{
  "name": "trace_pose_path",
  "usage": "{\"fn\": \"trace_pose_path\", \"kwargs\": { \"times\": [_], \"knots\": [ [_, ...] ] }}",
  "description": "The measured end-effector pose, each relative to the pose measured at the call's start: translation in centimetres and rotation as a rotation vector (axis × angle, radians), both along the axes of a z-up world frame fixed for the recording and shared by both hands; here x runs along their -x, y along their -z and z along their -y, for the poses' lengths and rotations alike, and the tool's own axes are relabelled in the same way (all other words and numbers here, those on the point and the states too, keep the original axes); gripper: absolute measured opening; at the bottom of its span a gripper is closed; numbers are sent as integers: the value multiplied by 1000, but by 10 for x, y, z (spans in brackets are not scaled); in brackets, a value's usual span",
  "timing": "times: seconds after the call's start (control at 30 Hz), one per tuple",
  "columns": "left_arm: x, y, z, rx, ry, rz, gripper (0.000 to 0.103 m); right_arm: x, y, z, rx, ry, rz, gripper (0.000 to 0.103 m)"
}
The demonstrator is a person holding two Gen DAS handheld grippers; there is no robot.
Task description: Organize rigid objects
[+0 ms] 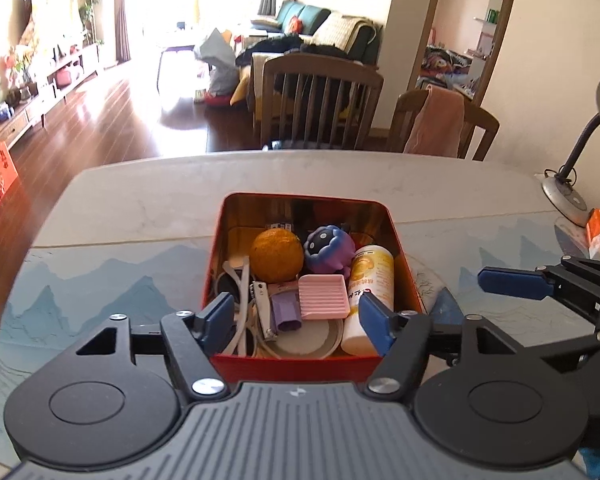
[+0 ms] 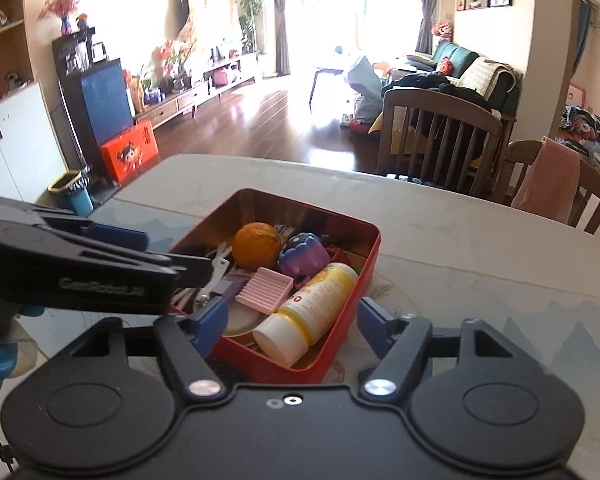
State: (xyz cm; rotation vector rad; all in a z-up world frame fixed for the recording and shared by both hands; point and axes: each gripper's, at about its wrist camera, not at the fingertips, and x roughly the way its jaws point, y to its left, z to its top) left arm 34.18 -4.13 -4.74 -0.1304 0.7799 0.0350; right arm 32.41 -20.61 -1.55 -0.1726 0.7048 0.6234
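Your left gripper point(image 1: 296, 322) released, nothing between its pads, your right gripper point(image 2: 290, 326) likewise released, red tin point(image 1: 400, 256) mid-table point(image 1: 140, 200), near edge, holding orange point(image 1: 277, 255), yellow bottle point(image 1: 370, 280), pink soap dish point(image 1: 324, 296).

- Tin point(image 1: 392, 236): red outside, gold inside.
- Orange point(image 1: 277, 255): orange.
- Toy point(image 1: 327, 249): purple with dark blue spotted cap.
- Soap dish point(image 1: 324, 297): pink, ridged.
- Bottle point(image 1: 370, 280): yellow and white, red mark.
- Mat point(image 1: 112, 292): pale with blue mountain print.
- Pads point(image 1: 374, 322): blue on black grippers.
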Motion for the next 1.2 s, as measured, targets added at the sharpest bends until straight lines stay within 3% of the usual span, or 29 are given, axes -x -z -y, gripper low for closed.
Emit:
{"fn": "trace_pose_path", "kwargs": {
  "times": [0.37,0.5,0.73,1.2],
  "knots": [
    [58,-29,-7,-45,-2,78,85,41,-18,11,-45,52,48,97],
    [74,-34,-15,-28,-2,76,85,51,-23,20,-119,89,41,102],
    [104,-34,-20,-56,8,85,95,77,-34,28,-241,111,46,103],
    [149,-42,-33,0,-8,129,99,123,-36,27,-269,126,67,103]
  ]
}}
